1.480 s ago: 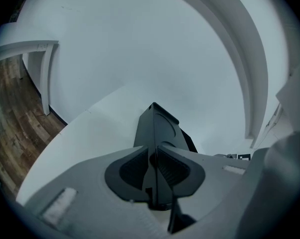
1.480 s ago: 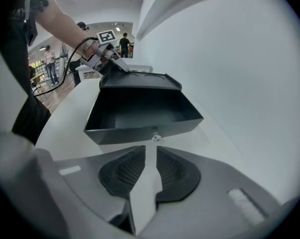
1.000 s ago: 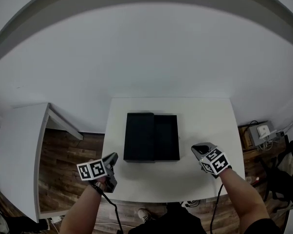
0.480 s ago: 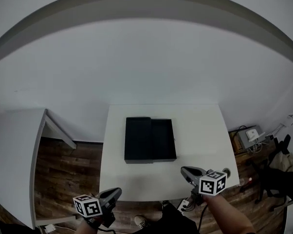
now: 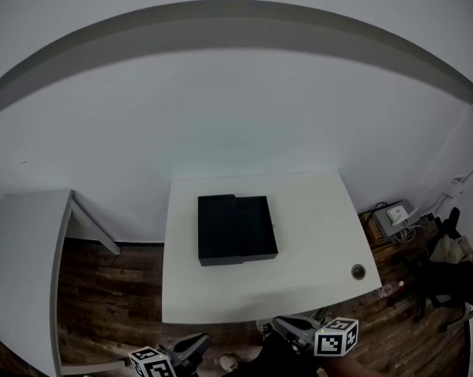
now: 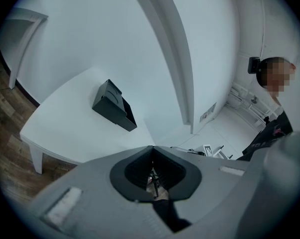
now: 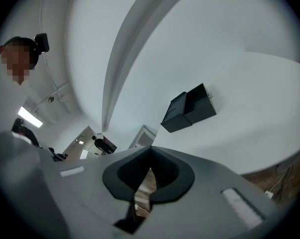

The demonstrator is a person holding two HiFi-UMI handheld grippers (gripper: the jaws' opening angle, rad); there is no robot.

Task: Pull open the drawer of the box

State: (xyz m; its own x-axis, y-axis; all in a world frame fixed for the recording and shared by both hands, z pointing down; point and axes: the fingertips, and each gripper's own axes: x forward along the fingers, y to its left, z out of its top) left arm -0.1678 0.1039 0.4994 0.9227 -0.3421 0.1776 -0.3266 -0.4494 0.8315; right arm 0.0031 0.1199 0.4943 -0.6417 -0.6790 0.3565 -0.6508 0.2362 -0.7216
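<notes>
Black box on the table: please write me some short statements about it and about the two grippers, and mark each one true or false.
1. The black box stands on the white table. True.
2. The left gripper grips the box. False: it is off the table, in front of its near edge, apart from the box, shut and empty.
3. The drawer sticks out of the box, to the right in the head view. True.
4. The right gripper has its jaws wide apart. False: they are together, with nothing between them.
5. A round hole lies near the table's near right corner. True.
</notes>
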